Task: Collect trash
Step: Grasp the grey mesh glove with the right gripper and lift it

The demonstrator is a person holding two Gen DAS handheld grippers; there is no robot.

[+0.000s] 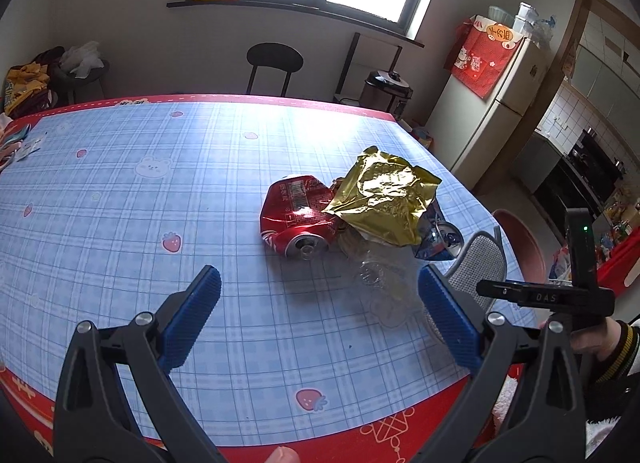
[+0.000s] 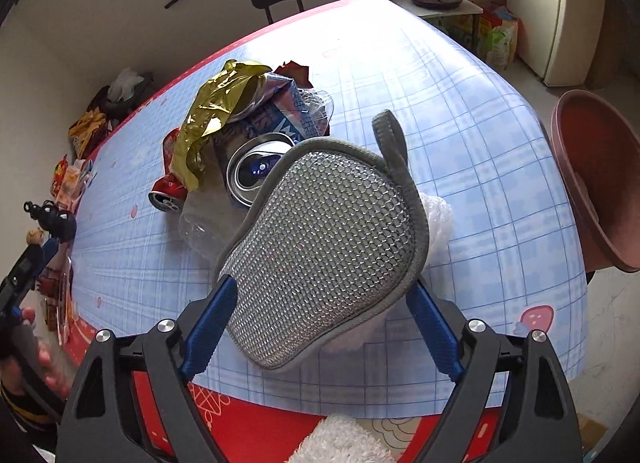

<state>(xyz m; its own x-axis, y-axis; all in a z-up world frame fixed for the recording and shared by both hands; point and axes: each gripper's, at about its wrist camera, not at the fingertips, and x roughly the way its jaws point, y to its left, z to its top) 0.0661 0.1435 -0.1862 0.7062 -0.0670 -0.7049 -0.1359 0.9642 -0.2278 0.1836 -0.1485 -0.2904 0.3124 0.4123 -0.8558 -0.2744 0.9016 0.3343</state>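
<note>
A pile of trash lies on the blue checked tablecloth [image 1: 140, 223]: a crushed red can [image 1: 298, 217], a gold foil wrapper [image 1: 384, 195] over it, a crushed blue can [image 1: 442, 239] and clear plastic [image 1: 376, 275]. My left gripper [image 1: 320, 291] is open and empty, just short of the pile. My right gripper [image 2: 320, 287] is shut on a grey mesh scouring pad [image 2: 324, 247], held beside the pile; the pad hides part of the blue can [image 2: 256, 171]. The gold wrapper [image 2: 216, 111] and red can [image 2: 168, 191] also show in the right wrist view.
A reddish-brown basin [image 2: 596, 175] stands off the table's right edge. A black chair [image 1: 274, 63] is at the far side. Snack wrappers [image 2: 68, 183] lie along the table's left end. A fridge [image 1: 496, 103] and rice cooker [image 1: 386, 91] stand beyond.
</note>
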